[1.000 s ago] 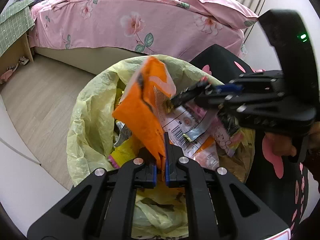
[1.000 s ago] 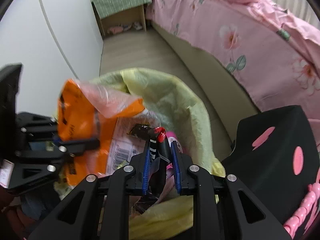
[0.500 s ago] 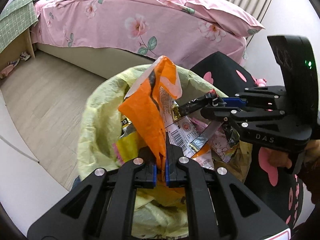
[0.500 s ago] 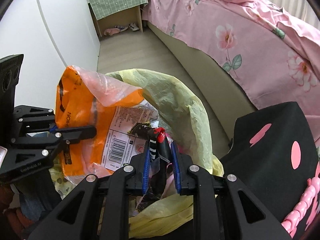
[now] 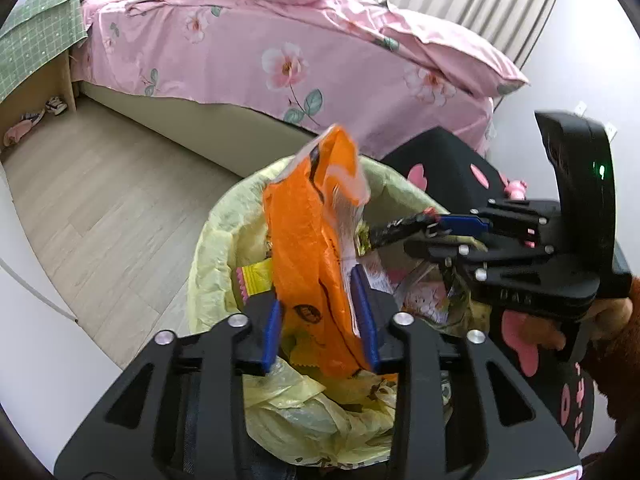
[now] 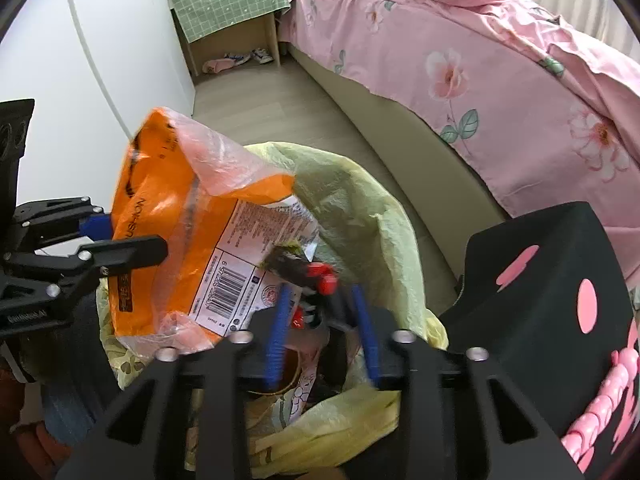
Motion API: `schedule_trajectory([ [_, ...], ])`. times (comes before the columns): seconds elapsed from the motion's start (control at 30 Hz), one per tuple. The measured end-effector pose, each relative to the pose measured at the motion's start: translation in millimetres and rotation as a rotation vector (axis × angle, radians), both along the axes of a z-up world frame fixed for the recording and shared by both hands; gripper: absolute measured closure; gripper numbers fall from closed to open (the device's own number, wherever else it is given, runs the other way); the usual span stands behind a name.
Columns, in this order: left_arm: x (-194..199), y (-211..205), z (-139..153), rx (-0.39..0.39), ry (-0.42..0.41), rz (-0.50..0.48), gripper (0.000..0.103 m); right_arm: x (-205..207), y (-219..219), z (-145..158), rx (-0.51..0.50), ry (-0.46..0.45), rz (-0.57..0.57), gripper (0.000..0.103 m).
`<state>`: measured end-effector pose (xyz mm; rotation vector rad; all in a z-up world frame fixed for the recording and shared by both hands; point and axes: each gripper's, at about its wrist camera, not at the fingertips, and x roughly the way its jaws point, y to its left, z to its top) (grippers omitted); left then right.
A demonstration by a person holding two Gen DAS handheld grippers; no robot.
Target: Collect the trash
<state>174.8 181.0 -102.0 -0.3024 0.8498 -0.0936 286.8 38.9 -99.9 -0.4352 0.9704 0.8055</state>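
Observation:
A bin lined with a yellow bag [image 5: 216,240] [image 6: 360,200] holds several wrappers. My left gripper [image 5: 320,316] is open over its near rim; the orange snack bag [image 5: 312,248] [image 6: 168,216] stands loose between its blue pads. It leans on the right pad. My right gripper [image 6: 324,320] is open over the bin too. A dark wrapper with red ends [image 6: 304,270] [image 5: 396,228] lies between its fingers, tilted and loose. Each gripper shows in the other's view, the right one [image 5: 448,228] and the left one [image 6: 120,240].
A bed with a pink floral cover [image 5: 280,52] runs behind the bin. A black stool with pink spots [image 6: 552,296] stands right beside it. A white wall or cabinet [image 6: 100,40] is on the left. Wood floor [image 5: 100,200] lies between.
Both grippers have opened: the left pads have parted from the orange bag, the right pads from the dark wrapper. Both have risen a little over the bin.

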Motion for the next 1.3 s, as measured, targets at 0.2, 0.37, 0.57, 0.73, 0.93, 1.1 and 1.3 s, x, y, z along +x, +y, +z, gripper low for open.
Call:
schedule_trajectory([
  [0.2,-11.3,10.4,16.9,0.021,-0.038,0.066,0.059,-13.1,-8.9,12.6,0.021,-0.033,0.010,0.055],
  [0.37,-25.5,18.1,36.2,0.007,-0.087,0.145,0.056,-27.3,-34.2,37.2,0.085,-0.089,-0.036,0.051],
  [0.57,-37.1,-1.5,65.5,0.013,-0.161,0.130,0.053,-48.2,-107.9,70.2,0.175,-0.139,-0.180,0.051],
  [0.73,-37.2,-40.4,81.4,0.016,-0.186,0.051,0.053,-72.0,-182.5,90.0,0.218,-0.200,-0.301,0.051],
  [0.93,-31.4,-98.1,89.1,0.023,-0.196,-0.068,0.052,-105.0,-289.6,95.1,0.186,-0.286,-0.501,0.051],
  [1.1,-25.0,-149.0,92.0,-0.011,-0.208,-0.194,0.051,-139.0,-363.5,87.9,0.211,-0.291,-0.644,0.050],
  [1.3,-14.3,-220.1,87.0,-0.027,-0.210,-0.362,0.048,-166.7,-413.5,64.2,0.212,-0.262,-0.735,0.047],
])
